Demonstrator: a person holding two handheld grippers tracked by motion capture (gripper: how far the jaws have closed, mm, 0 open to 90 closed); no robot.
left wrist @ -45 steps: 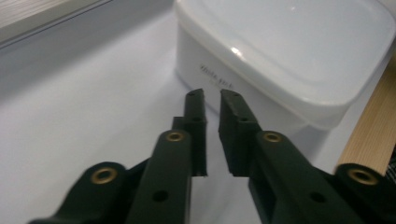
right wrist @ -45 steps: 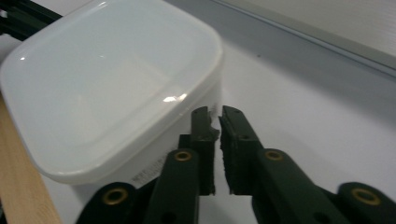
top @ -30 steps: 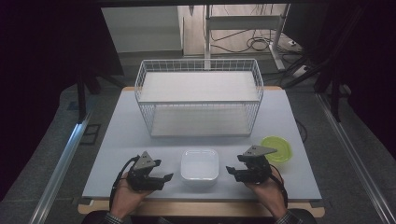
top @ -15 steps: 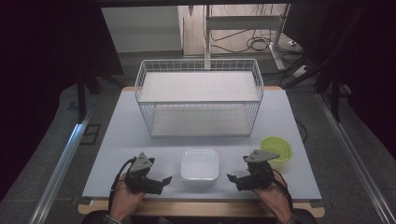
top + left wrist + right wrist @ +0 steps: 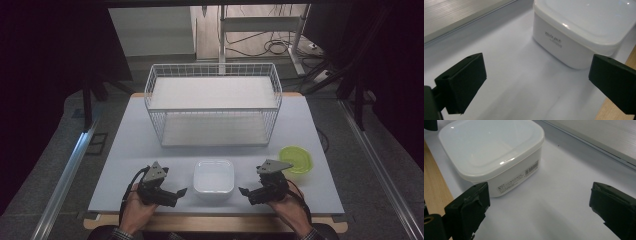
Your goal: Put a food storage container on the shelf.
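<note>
Both grippers, left gripper (image 5: 181,192) and right gripper (image 5: 245,191), have just spread their fingers, now apart and empty, flanking one white container (image 5: 214,176).

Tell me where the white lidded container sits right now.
In the high view, the white lidded container sits near the table's front edge, between the left gripper and right gripper, untouched by either.

White container (image 5: 584,32) beyond parted jaws

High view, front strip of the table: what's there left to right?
Left tool → white lidded container → right tool → green bowl. Both tools stand open with nothing between their jaws, one on each side of the container. The wire basket sits farther back.
</note>
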